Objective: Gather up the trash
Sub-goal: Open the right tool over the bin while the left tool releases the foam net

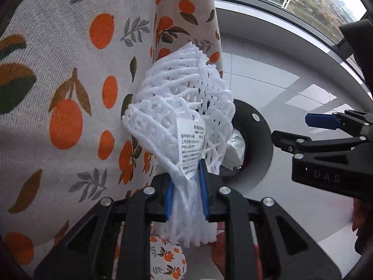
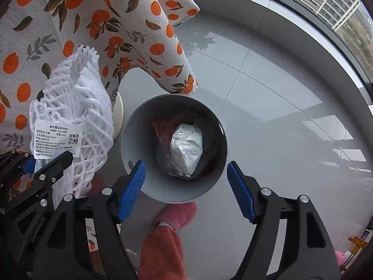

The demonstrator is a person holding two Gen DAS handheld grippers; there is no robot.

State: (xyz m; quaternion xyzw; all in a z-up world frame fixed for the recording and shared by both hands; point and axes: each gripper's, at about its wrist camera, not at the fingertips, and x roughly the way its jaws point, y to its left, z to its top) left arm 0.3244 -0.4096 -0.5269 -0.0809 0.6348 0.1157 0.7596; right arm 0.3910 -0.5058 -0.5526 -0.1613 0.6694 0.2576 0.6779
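My left gripper (image 1: 186, 186) is shut on a white foam fruit net (image 1: 179, 107) with a printed label; it holds the net in the air beside the draped tablecloth. The net also shows at the left of the right wrist view (image 2: 72, 107), with the left gripper (image 2: 44, 163) below it. A grey round trash bin (image 2: 219, 126) stands on the floor, holding a crumpled white wad (image 2: 186, 149) and clear plastic. My right gripper (image 2: 186, 186) is open and empty, right above the bin's near rim. In the left wrist view the bin (image 1: 258, 140) is partly hidden behind the net, and the right gripper (image 1: 296, 130) is at the right.
An orange-print tablecloth (image 2: 121, 28) hangs off the table at the left, down to near the bin. A white table base (image 2: 119, 114) stands left of the bin. A pink slipper and orange trouser leg (image 2: 174, 217) are just in front of the bin. Glossy grey floor tiles (image 2: 279, 116) reach a window at the right.
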